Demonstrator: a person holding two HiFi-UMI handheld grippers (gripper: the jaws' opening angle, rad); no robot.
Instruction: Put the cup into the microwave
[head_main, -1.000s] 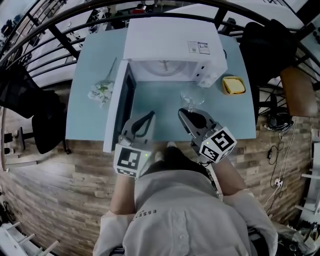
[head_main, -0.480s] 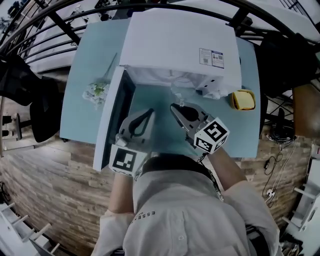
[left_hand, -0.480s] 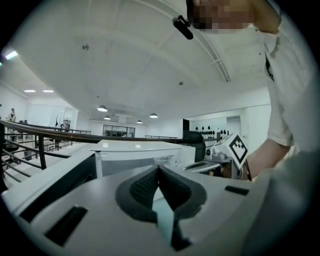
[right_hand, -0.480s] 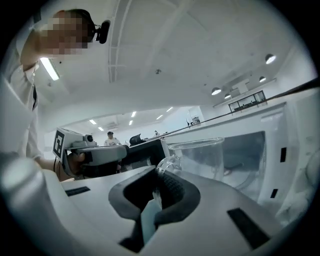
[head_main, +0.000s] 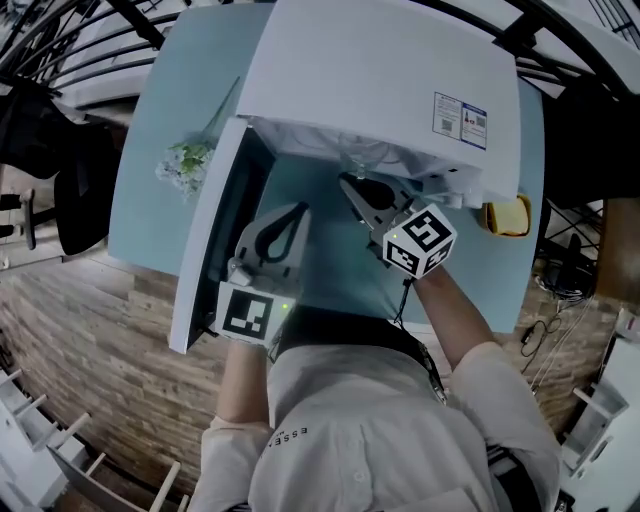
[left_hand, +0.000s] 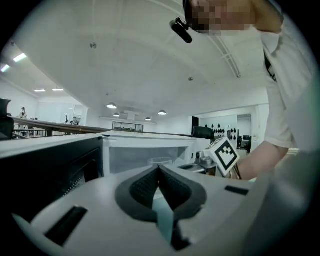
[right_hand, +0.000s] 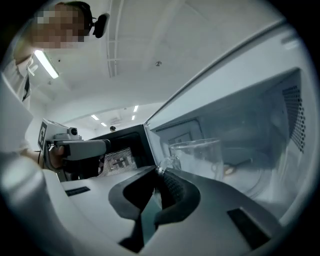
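Note:
A clear glass cup (right_hand: 200, 155) hangs at the mouth of the white microwave (head_main: 380, 80), just inside the cavity. My right gripper (right_hand: 161, 172) is shut on its handle. From the head view the cup (head_main: 362, 168) is half hidden under the microwave's top edge, ahead of the right gripper (head_main: 352, 186). The microwave door (head_main: 215, 230) stands wide open at the left. Beside the door, over the table, my left gripper (head_main: 296, 212) is shut and holds nothing. In the left gripper view its jaws (left_hand: 159, 170) meet, and the cup (left_hand: 160, 161) shows beyond them.
A sprig of flowers (head_main: 185, 165) lies on the light blue table (head_main: 190, 80) left of the door. A yellow thing (head_main: 508, 215) sits right of the microwave. Black railings and a wooden floor surround the table.
Both grippers have moved forward toward the microwave. The right one has carried the cup from in front of the opening into its mouth. The view has shifted closer over the microwave.

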